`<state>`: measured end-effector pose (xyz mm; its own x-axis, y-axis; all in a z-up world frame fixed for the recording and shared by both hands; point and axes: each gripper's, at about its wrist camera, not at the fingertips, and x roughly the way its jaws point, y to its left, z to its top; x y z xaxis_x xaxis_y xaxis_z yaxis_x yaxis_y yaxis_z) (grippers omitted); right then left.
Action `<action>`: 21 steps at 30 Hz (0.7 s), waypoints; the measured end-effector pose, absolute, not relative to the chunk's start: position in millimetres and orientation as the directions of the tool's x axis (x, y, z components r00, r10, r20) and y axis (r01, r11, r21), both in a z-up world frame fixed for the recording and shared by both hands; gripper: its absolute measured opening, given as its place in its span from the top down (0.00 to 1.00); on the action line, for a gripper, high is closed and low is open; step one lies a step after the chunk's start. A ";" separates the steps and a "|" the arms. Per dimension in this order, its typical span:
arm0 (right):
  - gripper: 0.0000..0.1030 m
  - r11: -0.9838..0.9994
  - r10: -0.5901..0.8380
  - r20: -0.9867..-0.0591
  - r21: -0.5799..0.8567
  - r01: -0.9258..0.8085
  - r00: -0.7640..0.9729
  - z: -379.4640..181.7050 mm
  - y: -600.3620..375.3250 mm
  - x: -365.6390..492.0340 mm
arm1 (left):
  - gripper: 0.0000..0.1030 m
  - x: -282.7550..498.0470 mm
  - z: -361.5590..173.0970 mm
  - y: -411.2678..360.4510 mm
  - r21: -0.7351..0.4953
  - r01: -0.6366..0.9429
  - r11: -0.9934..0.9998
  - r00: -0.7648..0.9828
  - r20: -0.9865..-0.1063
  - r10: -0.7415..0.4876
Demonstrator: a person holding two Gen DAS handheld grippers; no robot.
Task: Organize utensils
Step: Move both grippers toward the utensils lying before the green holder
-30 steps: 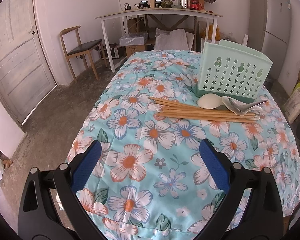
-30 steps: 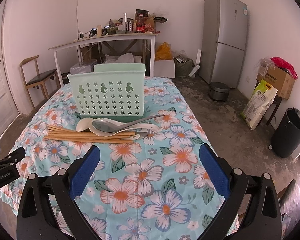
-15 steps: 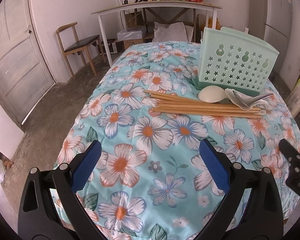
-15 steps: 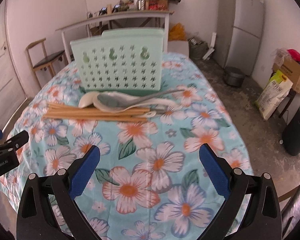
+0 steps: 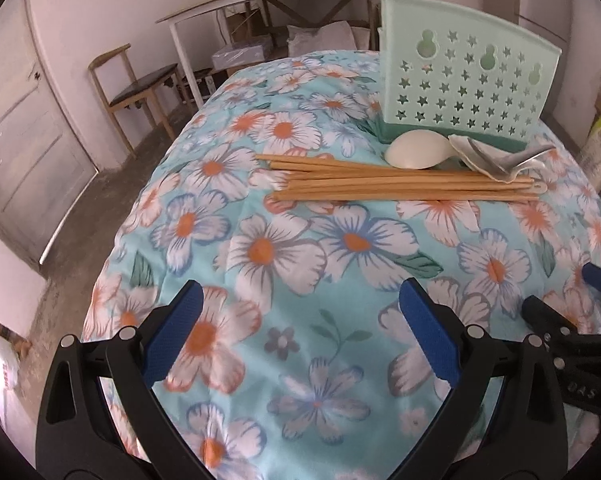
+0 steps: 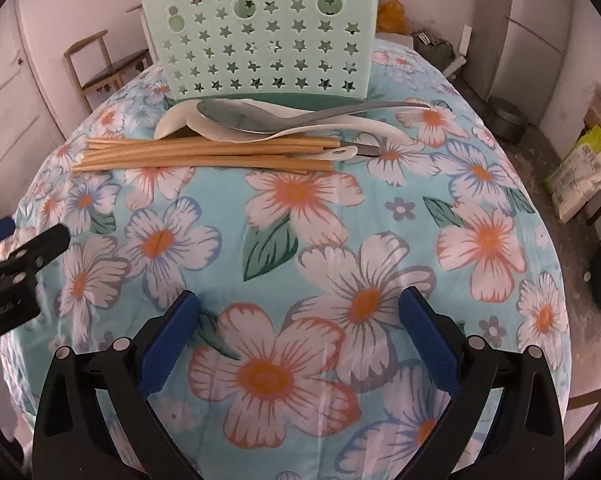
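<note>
Though near chopsticks (image 6: 204, 156), open cloth (image 6: 300, 240) ahead.

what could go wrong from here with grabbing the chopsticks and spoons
1. The metal spoon lies on top of the white spoons, whose handles cross the chopsticks; lifting one piece may drag the others along.
2. The chopsticks are a loose bundle flat on soft floral cloth; the open right gripper might pinch fabric or catch only some sticks.
3. The green basket stands right behind the pile, so a forward push could nudge it.
</note>
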<state>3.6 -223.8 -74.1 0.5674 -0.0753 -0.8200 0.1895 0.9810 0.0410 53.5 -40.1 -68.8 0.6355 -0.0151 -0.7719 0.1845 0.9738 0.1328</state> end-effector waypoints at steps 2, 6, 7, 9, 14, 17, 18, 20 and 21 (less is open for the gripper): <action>0.06 0.979 -0.074 -0.814 0.050 0.197 0.576 -76.3 -223.9 1.7 | 0.08 58.5 -73.5 -40.4 0.133 0.194 0.972 0.628 -0.778 -0.019; 0.06 0.978 -0.069 -0.812 0.058 0.198 0.580 -77.1 -222.1 -4.4 | 0.08 68.4 -83.3 -34.6 0.127 0.192 0.973 0.610 -0.792 -0.017; 0.06 0.978 -0.067 -0.814 0.060 0.199 0.577 -75.4 -224.4 -2.7 | 0.08 69.5 -84.4 -32.4 0.122 0.192 0.974 0.606 -0.795 -0.020; 0.06 0.978 -0.065 -0.817 0.061 0.198 0.573 -74.5 -225.0 -2.2 | 0.08 71.0 -88.3 -28.2 0.110 0.190 0.976 0.604 -0.797 -0.028; 0.06 0.978 -0.073 -0.817 0.054 0.201 0.573 -74.5 -223.9 -3.6 | 0.08 75.3 -96.4 -20.7 0.063 0.208 0.976 0.599 -0.797 -0.076; 0.06 0.975 -0.080 -0.825 0.053 0.216 0.559 -73.7 -223.2 -4.5 | 0.08 76.1 -97.6 -18.8 0.045 0.210 0.977 0.595 -0.799 -0.092; 0.06 0.974 -0.079 -0.829 0.054 0.220 0.554 -73.5 -223.5 -4.6 | 0.08 76.5 -98.0 -18.5 0.040 0.212 0.976 0.595 -0.798 -0.096; 0.06 0.973 -0.082 -0.835 0.053 0.227 0.545 -72.8 -223.2 -3.8 | 0.08 76.2 -98.9 -16.7 0.026 0.212 0.977 0.594 -0.797 -0.108; 0.06 0.972 -0.084 -0.836 0.051 0.228 0.542 -72.7 -223.0 -2.8 | 0.08 76.1 -99.4 -16.2 0.021 0.213 0.977 0.595 -0.796 -0.112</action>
<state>-2.8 -223.0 -72.7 0.5421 -0.0837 -0.8361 0.2284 0.9722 0.0507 76.1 -16.2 -99.4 0.5949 -0.1124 -0.7959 0.2130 0.9768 0.0212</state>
